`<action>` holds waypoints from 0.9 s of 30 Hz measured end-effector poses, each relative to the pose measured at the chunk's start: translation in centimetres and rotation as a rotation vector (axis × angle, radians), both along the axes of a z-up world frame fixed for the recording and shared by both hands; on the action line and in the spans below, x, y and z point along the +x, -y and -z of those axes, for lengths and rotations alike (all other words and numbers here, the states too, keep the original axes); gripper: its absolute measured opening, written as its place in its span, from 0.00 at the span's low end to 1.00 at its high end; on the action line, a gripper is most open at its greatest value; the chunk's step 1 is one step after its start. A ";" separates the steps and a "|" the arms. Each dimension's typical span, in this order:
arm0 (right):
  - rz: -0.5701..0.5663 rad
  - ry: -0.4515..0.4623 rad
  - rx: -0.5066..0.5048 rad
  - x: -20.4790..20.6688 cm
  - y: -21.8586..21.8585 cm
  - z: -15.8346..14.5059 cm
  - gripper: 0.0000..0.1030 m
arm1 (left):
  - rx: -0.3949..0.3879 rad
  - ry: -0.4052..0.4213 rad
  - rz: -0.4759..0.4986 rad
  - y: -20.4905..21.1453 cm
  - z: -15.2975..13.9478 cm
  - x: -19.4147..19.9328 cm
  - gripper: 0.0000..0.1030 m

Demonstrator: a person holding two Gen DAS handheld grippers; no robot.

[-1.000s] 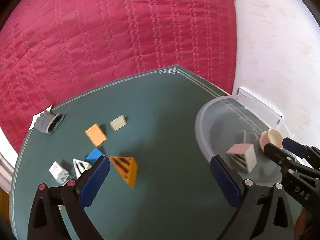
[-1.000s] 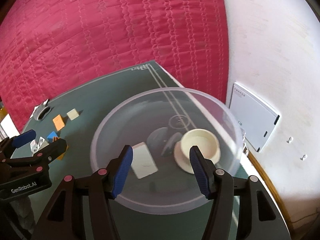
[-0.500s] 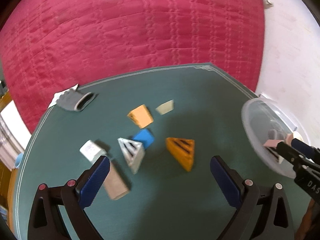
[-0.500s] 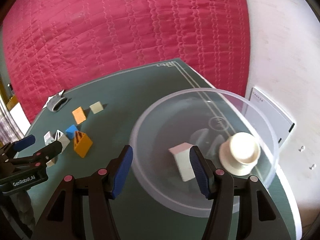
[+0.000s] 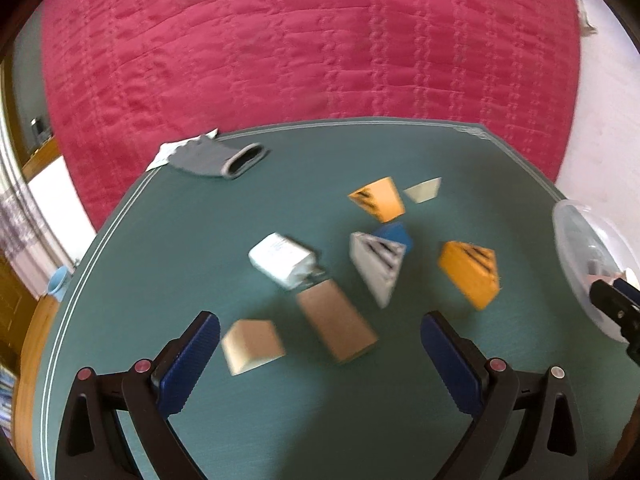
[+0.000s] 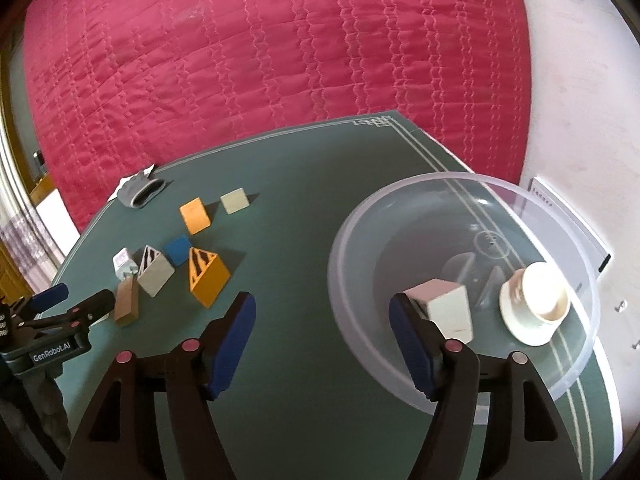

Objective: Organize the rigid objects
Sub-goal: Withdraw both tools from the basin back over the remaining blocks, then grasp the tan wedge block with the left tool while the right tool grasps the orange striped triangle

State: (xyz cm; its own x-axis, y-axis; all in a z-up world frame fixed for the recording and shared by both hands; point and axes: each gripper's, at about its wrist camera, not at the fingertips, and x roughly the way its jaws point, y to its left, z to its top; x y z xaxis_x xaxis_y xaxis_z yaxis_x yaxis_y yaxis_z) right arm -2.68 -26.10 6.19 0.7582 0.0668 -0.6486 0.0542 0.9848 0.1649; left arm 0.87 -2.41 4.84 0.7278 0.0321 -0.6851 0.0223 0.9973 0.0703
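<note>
Left gripper (image 5: 320, 344): spread wide, empty; swung off the bowl, now over the blocks.
Nearest pieces: tan wooden slab (image 5: 336, 326) and tan wedge block (image 5: 252, 344) between the fingers, likely next pick.
Right gripper (image 6: 322, 344): wide apart, nothing held; pulled back from above the bowl.
Clear plastic bowl (image 6: 400, 376): holds pale cube (image 6: 444, 308) and cream cup (image 6: 538, 302).
Remaining: orange triangular prism (image 6: 208, 276), white prism (image 6: 154, 270), blue block (image 6: 178, 249) loose on green table (image 6: 300, 200).

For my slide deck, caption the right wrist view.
Open right tongs hover between scattered blocks and a clear bowl.
</note>
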 end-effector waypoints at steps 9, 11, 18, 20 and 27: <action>-0.027 0.002 -0.010 0.3 -1.8 0.2 0.74 | -0.008 -0.026 -0.092 -4.0 1.0 0.1 0.99; -0.031 0.011 -0.016 0.3 -2.1 0.1 0.74 | -0.009 -0.031 -0.107 -4.7 1.3 0.2 0.99; -0.052 0.018 -0.026 0.5 -3.0 0.3 0.74 | -0.008 -0.046 -0.139 -6.0 2.2 0.8 0.99; -0.057 0.015 -0.027 0.5 -3.2 0.3 0.74 | 0.003 -0.045 -0.140 -6.1 2.5 0.9 0.99; -0.074 0.006 -0.027 0.6 -3.5 0.5 0.74 | 0.002 -0.066 -0.104 -6.8 2.7 1.0 0.97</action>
State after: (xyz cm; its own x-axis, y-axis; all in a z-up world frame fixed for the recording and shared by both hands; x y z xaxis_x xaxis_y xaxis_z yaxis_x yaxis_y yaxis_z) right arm -2.08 -22.56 5.64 0.7555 0.1060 -0.6465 -0.0202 0.9901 0.1387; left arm 1.86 4.41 2.13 0.6737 0.1061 -0.7313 -0.0764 0.9943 0.0739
